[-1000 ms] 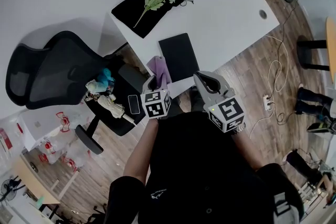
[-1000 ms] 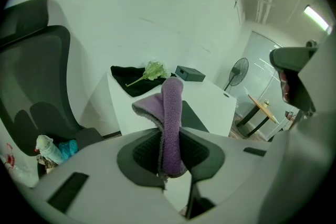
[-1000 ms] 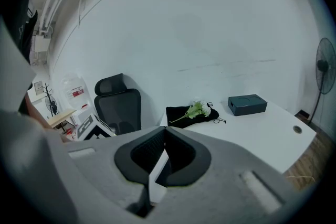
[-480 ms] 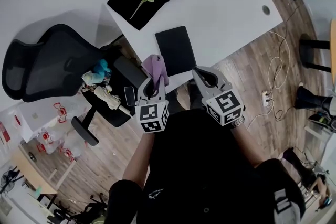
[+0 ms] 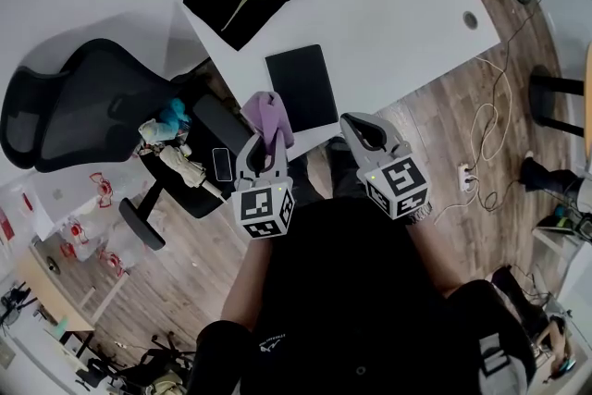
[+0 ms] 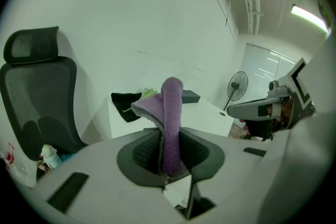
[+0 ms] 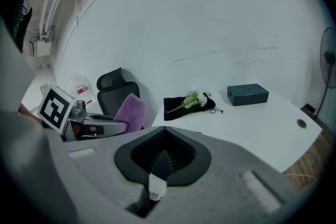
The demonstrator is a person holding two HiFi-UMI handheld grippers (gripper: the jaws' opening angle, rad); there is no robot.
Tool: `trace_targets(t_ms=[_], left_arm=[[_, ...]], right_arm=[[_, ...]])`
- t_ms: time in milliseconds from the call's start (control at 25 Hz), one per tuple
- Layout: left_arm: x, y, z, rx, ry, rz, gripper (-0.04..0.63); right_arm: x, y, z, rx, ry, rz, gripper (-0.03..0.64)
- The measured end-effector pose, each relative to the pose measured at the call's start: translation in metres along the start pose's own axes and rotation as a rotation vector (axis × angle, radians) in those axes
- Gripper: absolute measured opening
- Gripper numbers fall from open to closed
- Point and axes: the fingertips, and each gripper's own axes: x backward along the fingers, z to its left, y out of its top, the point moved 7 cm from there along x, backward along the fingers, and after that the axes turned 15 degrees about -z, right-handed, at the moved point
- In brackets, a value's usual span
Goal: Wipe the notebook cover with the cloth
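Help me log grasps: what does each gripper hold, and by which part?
The left gripper clamps the purple fleece cloth by its lower end, the rest sticking up. The right gripper, jaws together, holds nothing.

The left hand-held gripper (image 5: 265, 146) has its jaws clamped on a purple cloth (image 5: 268, 114), which sticks out past them. Just beside it, the right hand-held gripper (image 5: 363, 132) has its jaws together and empty. Both are held close before the torso.

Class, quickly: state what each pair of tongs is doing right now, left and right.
Left tongs: closed on the purple cloth.
Right tongs: closed, holding nothing.
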Motion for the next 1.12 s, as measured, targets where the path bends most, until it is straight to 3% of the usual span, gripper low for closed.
trace_targets(t_ms=[280, 1120], left_arm=[[0.001, 0.048, -0.02, -0.071, 0.02, -0.138, 0.074], [0.012, 0.197, -0.103, -0.231, 0.038, -0.548, 0.073]], right_arm=[[0.011, 0.037, -0.016, 0.057, 0.026, -0.091, 0.002], [0.07, 0.205, -0.05, 0.321, 0.141, -0.474, 0.003]])
